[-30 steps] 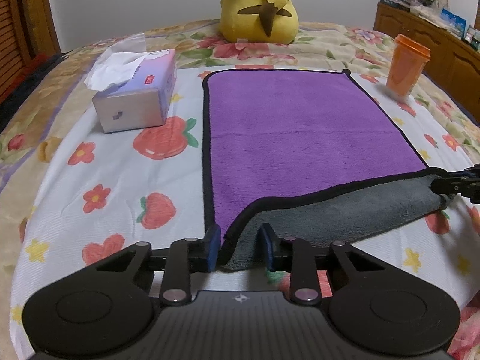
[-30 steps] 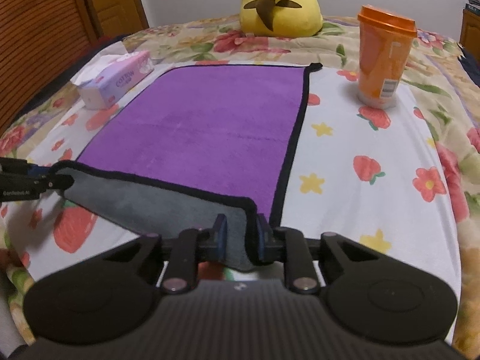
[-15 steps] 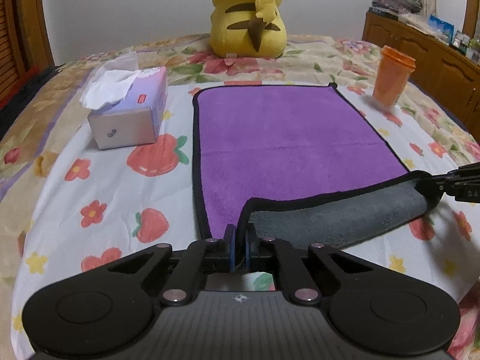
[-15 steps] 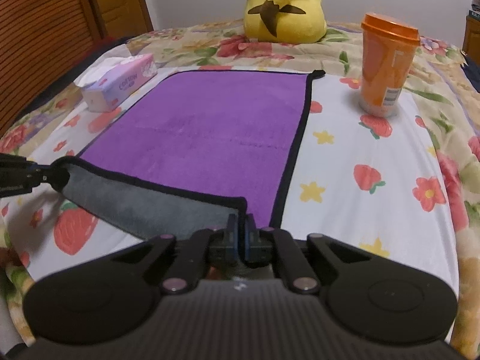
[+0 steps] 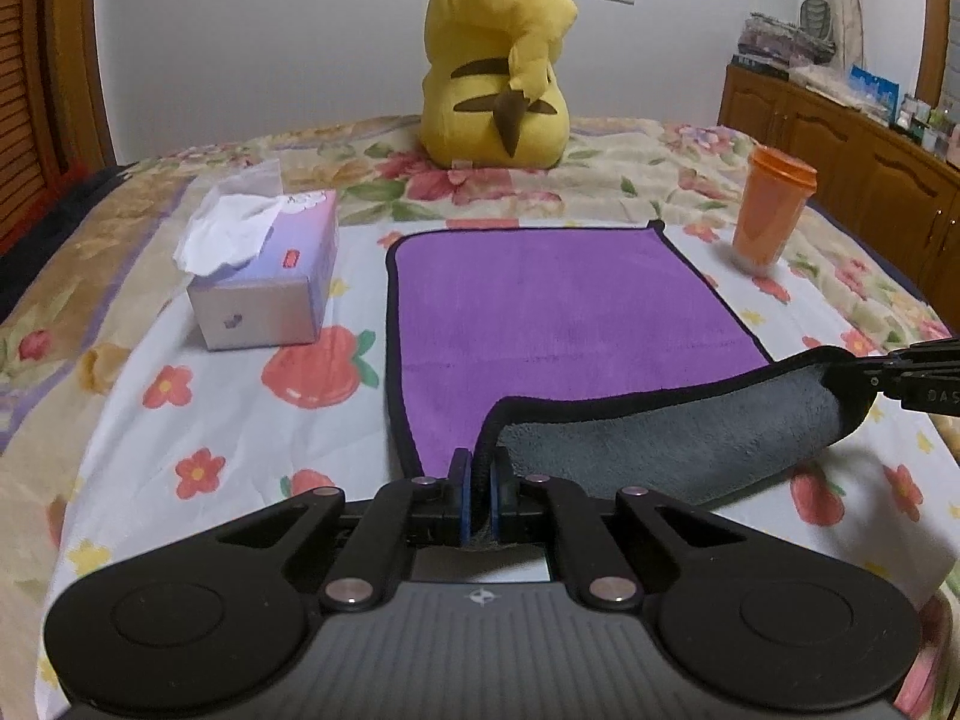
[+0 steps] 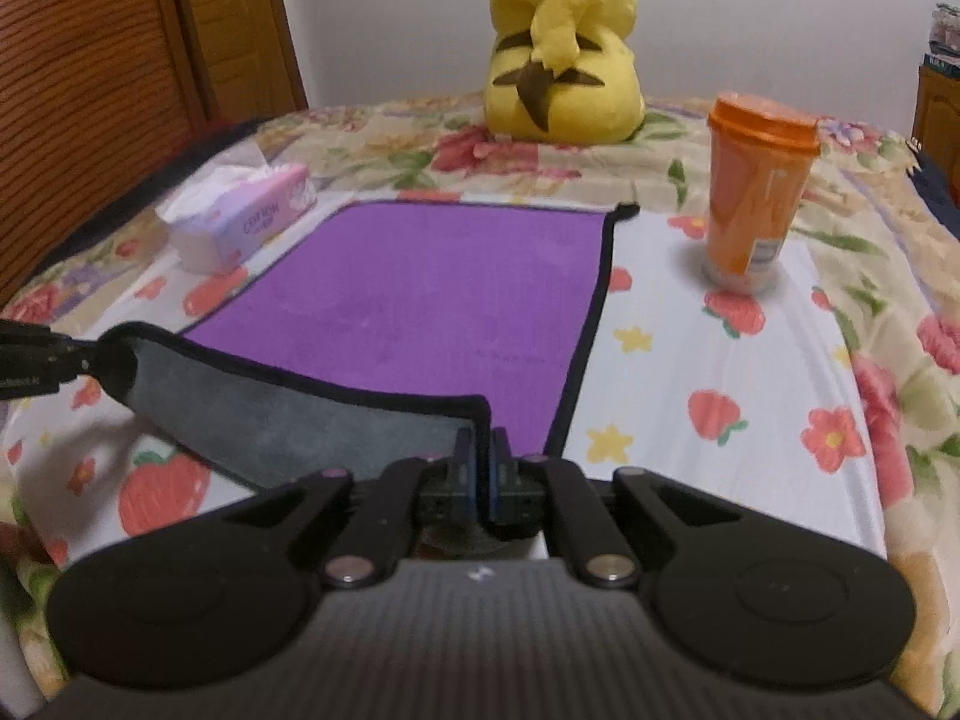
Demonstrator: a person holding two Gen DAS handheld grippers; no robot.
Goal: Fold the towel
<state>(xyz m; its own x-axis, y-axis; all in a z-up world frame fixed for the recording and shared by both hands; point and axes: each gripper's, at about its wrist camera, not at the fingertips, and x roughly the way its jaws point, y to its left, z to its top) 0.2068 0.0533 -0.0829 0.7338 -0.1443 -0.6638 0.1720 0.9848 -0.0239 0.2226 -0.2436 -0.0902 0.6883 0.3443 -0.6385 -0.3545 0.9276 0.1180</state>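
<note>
A purple towel (image 5: 558,312) with black trim and a grey underside lies on the floral bed; it also shows in the right wrist view (image 6: 432,306). My left gripper (image 5: 479,468) is shut on the towel's near left corner. My right gripper (image 6: 481,450) is shut on the near right corner. Both corners are lifted off the bed, so the near edge hangs between them with the grey underside (image 5: 672,450) showing. Each gripper shows at the edge of the other's view.
A tissue box (image 5: 264,276) stands left of the towel. An orange lidded cup (image 6: 753,192) stands to its right. A yellow plush toy (image 5: 498,60) sits at the far end. A wooden cabinet (image 5: 852,180) lines the right side.
Both grippers closed on the near corners of the towel and have lifted them; the near edge has risen off the bed and the view has tilted up.
</note>
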